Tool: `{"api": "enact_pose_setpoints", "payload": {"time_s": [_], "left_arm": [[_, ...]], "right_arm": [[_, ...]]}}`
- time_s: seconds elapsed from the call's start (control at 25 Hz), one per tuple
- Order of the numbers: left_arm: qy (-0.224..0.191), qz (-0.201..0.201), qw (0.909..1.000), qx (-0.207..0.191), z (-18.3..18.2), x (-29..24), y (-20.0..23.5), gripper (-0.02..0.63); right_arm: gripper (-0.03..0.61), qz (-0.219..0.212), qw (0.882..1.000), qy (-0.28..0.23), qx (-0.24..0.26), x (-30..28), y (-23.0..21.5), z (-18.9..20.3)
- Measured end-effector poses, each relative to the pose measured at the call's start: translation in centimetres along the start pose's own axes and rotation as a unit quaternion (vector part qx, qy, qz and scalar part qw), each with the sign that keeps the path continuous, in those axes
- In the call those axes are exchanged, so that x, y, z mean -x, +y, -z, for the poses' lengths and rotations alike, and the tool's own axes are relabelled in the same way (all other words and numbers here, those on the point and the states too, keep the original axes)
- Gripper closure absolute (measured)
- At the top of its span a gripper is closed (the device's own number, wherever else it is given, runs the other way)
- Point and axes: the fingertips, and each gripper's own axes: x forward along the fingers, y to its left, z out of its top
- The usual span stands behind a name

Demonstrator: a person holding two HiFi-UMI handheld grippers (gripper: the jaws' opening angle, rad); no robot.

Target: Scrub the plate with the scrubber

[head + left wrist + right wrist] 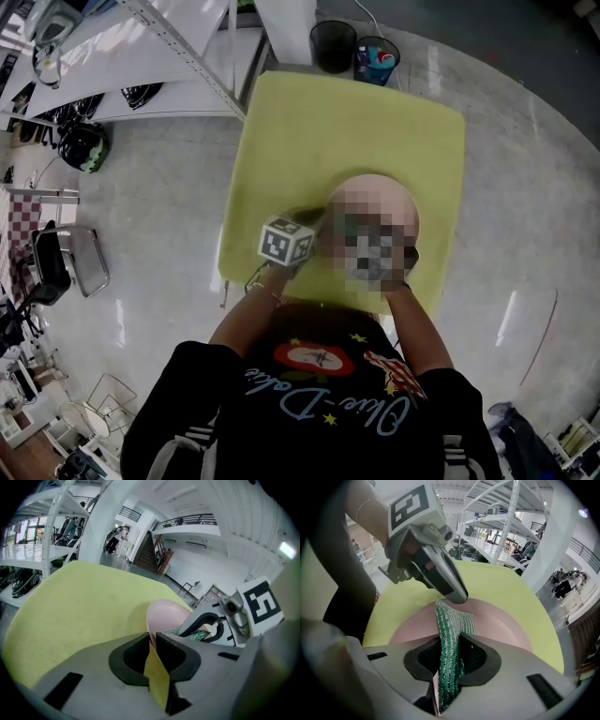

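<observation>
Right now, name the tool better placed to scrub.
Right. The right tool grips the green mesh scrubber over the round pink plate; the left tool clamps its rim.

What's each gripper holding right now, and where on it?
Left gripper: plate, pinched at its rim. Right gripper: scrubber, clamped around its middle, far end free.

Head cam steeply down; L/R cams close, facing, share plate [501, 620].
</observation>
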Motion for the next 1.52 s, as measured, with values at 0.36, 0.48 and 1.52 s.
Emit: {"api": "enact_pose_setpoints", "payload": {"time_s": [0.36,0.48,1.52], "left_arm": [[-0.006,-0.014,0.9999,0.002,-0.1,0.1,-0.2,0.577],[-0.006,-0.021,0.9998,0.001,-0.1,0.1,0.0,0.577],[-0.004,-0.026,0.9996,-0.01,-0.1,0.0,-0.4,0.578]], "right_arm": [[0.511,-0.03,1.0,-0.004,0.005,0.4,2.7,0.3],[0.511,-0.039,0.999,-0.005,0.003,0.4,3.5,0.3],[0.512,0.03,0.998,-0.05,-0.026,3.9,-2.2,0.6]]}}
